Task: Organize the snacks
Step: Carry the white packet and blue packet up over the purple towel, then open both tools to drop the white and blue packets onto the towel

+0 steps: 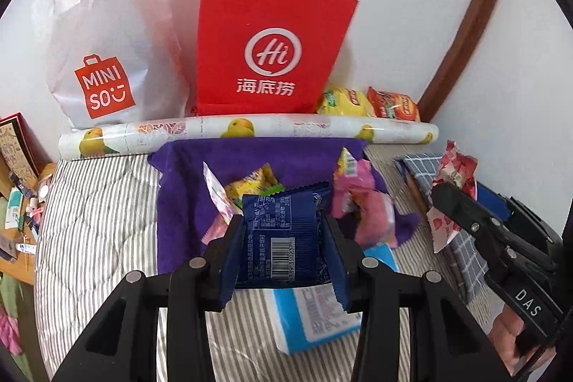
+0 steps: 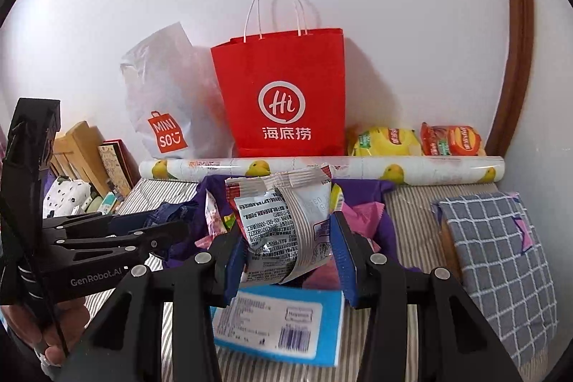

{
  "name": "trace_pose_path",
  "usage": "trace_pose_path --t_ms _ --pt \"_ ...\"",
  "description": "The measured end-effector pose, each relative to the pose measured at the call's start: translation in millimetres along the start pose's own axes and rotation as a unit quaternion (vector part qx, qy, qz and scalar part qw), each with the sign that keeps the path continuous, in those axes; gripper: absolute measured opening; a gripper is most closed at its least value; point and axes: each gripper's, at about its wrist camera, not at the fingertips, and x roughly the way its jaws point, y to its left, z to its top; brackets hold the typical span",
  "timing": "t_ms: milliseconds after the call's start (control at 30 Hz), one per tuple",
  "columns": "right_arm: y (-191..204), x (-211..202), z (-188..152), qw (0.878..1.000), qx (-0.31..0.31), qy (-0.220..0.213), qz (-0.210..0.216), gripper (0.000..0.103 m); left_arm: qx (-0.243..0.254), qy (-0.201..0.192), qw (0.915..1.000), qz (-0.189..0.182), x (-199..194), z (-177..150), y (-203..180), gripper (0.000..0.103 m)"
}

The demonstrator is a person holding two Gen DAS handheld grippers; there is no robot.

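Left gripper is clamping a glossy blue packet between its fingers, barcode side facing the camera, crimped ends flaring past the pads. Right gripper is pinching a crinkled silver packet, grey-striped, printed text up, its top seam folding over. Both packets are hanging just above the bed.

Under both grippers a flat blue-and-white box is lying on the striped quilt, label up. In the left view the right gripper is coming in from the right edge, angled inward, the red-and-white face of its packet showing; in the right view the left gripper is reaching in level from the left, a hand gripping its handle.

Beyond the fingers a purple cloth is spreading over the quilt, with loose snacks in pink, yellow and white wrappers heaped on it. To the right a grey checked cloth is draping over a boxy shape.

Further back a paper roll with a yellow fruit print is lying crosswise, fencing off the wall side. Behind it a white plastic bag is slumping beside an upright red paper bag with twisted white handles. Right of the red bag a yellow chip bag and a red chip bag are lying against the wall.
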Motion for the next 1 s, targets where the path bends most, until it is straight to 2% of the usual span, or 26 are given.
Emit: trace_pose_path --t_ms 300,567,1000 --pt "-6 72 3 0.998 0.012 0.048 0.024 0.044 -0.025 0.014 0.9996 -0.002 47 25 20 0.041" --pt "-12 128 -9 0.995 0.011 0.097 0.025 0.044 -0.021 0.034 0.9992 0.006 91 32 22 0.041" --pt "-13 162 -21 0.991 -0.006 0.132 0.017 0.046 -0.025 0.056 0.9981 0.008 119 32 29 0.042"
